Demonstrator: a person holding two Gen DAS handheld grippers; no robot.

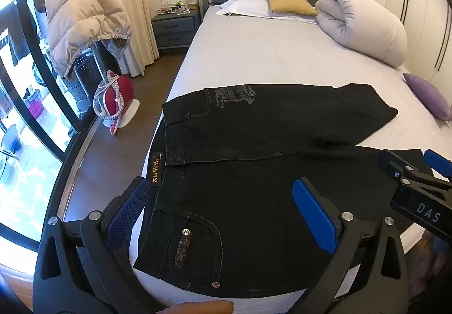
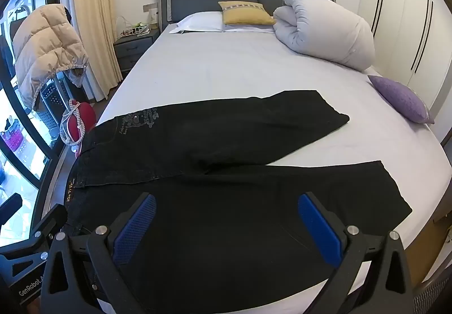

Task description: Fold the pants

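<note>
You are looking at pants [image 1: 254, 172] whose near edge is disappearing behind the left gripper [image 1: 223, 201] frame, and whose near leg is running under the right gripper [image 1: 418, 181] at the frame's right side. The gold waistband label [image 1: 156, 170] is reading too small to make out. In the right wrist view the waist corner is hiding behind the left gripper's body [image 2: 34, 252]. The purple cushion [image 1: 429, 96] is getting clipped by the fisheye rim.

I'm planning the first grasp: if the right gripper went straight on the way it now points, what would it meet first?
Most likely the black jeans: the open right gripper tilts down over the near leg, nothing between. Depth is unclear.
</note>
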